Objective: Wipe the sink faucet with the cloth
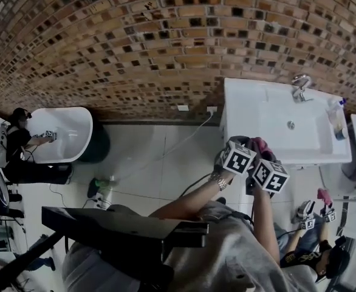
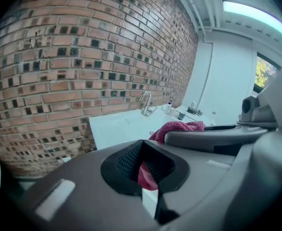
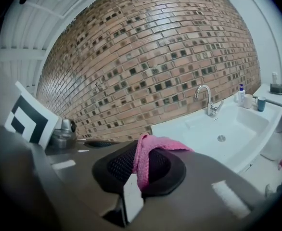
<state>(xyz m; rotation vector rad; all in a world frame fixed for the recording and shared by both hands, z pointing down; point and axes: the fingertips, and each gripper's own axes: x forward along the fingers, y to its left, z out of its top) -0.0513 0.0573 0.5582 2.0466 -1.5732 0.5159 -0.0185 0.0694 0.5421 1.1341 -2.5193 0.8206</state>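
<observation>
The white sink (image 1: 242, 105) stands against the brick wall, with its chrome faucet (image 1: 300, 87) at the back rim. Both grippers hover side by side in front of the sink's near edge, short of the basin. A pink cloth (image 1: 261, 145) bunches at their tips. In the right gripper view, my right gripper (image 3: 138, 170) is shut on the cloth (image 3: 148, 150), which drapes over one jaw; the faucet (image 3: 206, 99) rises beyond. In the left gripper view, my left gripper (image 2: 143, 170) is shut on a fold of the cloth (image 2: 146, 176), and more cloth (image 2: 179, 127) lies over the right gripper.
Bottles and cups (image 1: 336, 117) sit at the sink's right end. Another person (image 1: 314, 248) with grippers and a pink cloth stands at the lower right. A second white basin (image 1: 65, 132) with another person is at the left. A cable (image 1: 166, 157) crosses the floor.
</observation>
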